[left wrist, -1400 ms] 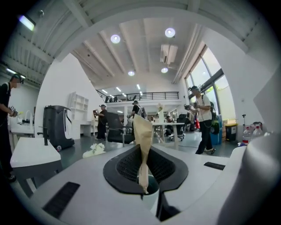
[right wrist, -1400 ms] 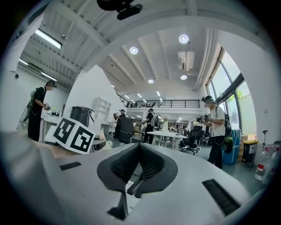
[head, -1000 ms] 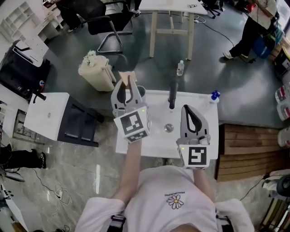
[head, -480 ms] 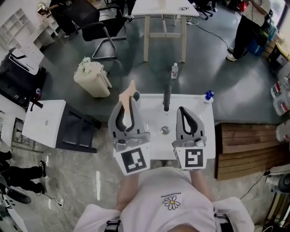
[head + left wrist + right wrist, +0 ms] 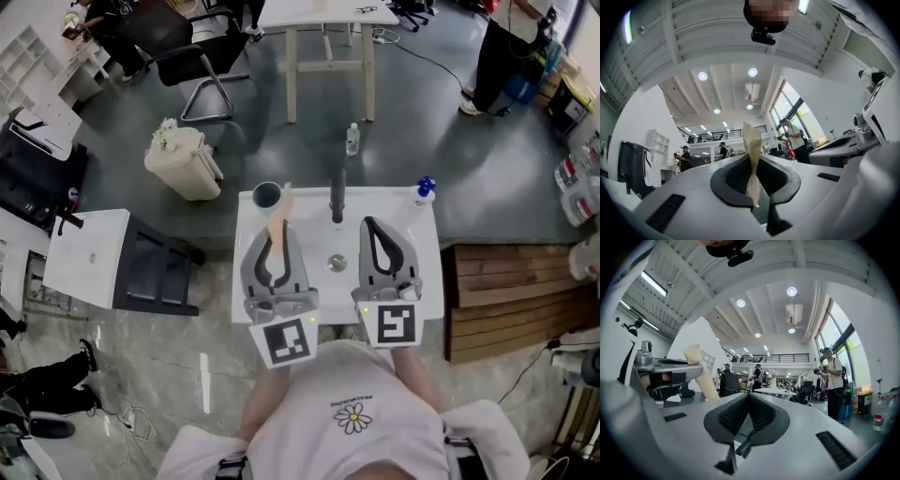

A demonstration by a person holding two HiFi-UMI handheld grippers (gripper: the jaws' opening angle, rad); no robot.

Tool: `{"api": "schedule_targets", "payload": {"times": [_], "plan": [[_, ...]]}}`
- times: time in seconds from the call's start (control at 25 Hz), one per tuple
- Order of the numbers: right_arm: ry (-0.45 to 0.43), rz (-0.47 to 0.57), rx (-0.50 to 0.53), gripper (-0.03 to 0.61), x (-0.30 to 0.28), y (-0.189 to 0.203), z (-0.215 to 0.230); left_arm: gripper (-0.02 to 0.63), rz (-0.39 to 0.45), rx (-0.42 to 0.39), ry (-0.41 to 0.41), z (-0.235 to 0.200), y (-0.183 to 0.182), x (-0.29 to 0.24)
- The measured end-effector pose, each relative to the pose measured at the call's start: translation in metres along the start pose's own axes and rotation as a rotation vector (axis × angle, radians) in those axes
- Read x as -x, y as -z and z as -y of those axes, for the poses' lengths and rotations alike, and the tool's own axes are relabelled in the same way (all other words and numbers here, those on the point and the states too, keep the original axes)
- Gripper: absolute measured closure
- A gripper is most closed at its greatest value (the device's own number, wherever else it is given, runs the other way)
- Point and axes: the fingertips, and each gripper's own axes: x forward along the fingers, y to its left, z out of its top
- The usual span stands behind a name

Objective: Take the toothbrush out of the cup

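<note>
A tan, paper-wrapped toothbrush [image 5: 279, 212] sticks out past the tips of my left gripper [image 5: 275, 229], which is shut on its lower part above the white sink [image 5: 246, 281]. The grey cup [image 5: 266, 195] stands at the sink's back left corner, just beyond the toothbrush tip and apart from it. In the left gripper view the toothbrush [image 5: 753, 154] is pinched upright between the pads of the left gripper [image 5: 753, 161]. My right gripper [image 5: 372, 223] hovers over the sink's right half, shut and empty. In the right gripper view this right gripper [image 5: 747, 397] has its jaws together, with the toothbrush [image 5: 701, 372] at the left.
A dark faucet [image 5: 337, 196] rises at the sink's back middle, above the drain [image 5: 337, 263]. A blue-capped bottle [image 5: 424, 187] stands at the back right corner. A waste bin [image 5: 182, 160] and a white cabinet [image 5: 90, 258] are at the left, wooden slats [image 5: 506, 300] at the right.
My left gripper has drawn back toward me with the toothbrush in it, away from the sink's back left corner. The cup now shows uncovered. The right gripper has hardly shifted.
</note>
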Motion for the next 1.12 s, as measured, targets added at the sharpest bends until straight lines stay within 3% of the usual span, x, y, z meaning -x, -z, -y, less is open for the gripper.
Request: {"api": "schedule_targets", "payload": {"times": [1.12], "plan": [[0.012, -0.006, 0.045, 0.568, 0.0075, 0.0011, 0.0062, 0.574, 0.008, 0.006, -0.056, -0.0083, -0.0058, 0.0030]]}}
